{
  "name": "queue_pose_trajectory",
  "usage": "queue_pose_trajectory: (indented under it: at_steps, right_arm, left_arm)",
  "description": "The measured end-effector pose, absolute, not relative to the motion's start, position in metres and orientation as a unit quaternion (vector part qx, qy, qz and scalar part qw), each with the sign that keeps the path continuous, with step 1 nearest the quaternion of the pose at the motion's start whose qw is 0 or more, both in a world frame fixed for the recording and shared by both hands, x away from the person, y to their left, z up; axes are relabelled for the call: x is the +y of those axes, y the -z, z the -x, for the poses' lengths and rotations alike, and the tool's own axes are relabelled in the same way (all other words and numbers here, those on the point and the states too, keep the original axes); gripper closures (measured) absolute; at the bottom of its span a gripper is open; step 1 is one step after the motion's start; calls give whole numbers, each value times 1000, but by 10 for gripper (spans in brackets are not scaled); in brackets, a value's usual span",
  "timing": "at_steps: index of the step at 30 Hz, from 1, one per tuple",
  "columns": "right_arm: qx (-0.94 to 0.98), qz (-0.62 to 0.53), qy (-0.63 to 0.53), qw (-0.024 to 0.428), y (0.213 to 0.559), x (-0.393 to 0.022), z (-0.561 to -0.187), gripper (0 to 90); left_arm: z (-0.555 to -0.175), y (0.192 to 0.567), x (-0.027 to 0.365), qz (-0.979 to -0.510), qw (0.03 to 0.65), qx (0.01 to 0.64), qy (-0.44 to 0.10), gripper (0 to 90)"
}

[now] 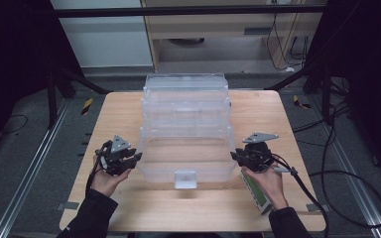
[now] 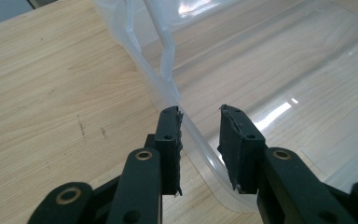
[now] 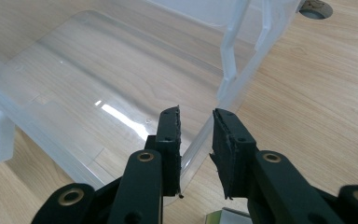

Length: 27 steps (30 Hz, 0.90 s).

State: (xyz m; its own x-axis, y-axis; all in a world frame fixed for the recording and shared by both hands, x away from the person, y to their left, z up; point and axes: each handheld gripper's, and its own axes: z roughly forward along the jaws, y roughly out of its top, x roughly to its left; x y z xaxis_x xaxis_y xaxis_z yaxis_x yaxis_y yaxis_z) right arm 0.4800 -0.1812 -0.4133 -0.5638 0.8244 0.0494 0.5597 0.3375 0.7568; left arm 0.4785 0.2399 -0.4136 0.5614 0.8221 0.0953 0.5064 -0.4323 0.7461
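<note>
A clear plastic tiered box (image 1: 185,106) stands open in the middle of the wooden table, its trays stepped back. My left gripper (image 1: 135,157) is at the left side wall of the lowest tray (image 1: 151,171). In the left gripper view the tray's rim (image 2: 193,133) runs between the jaws of my left gripper (image 2: 199,119), touching the left pad, with a gap to the right one. My right gripper (image 1: 236,156) is at the tray's right side. There the rim (image 3: 200,140) runs between the jaws of my right gripper (image 3: 196,116), which stand slightly apart.
A white latch tab (image 1: 185,179) sticks out from the tray's front wall. A green and white device (image 1: 256,192) lies on the table (image 1: 114,114) under the right hand. A cable (image 1: 322,198) trails off the right edge to the floor.
</note>
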Motion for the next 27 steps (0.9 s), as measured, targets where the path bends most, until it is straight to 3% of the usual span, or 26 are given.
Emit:
queue_pose_trajectory:
  at_steps: [8,27]
  right_arm:
    - [809,-420,-361,195,410,-175,-470,750]
    - [802,-434,-374,171,411,-183,-475,747]
  left_arm:
    - [-476,413,242,-813,346,409,-229,699]
    - [-470,410,235,-819,334,401,-237,717]
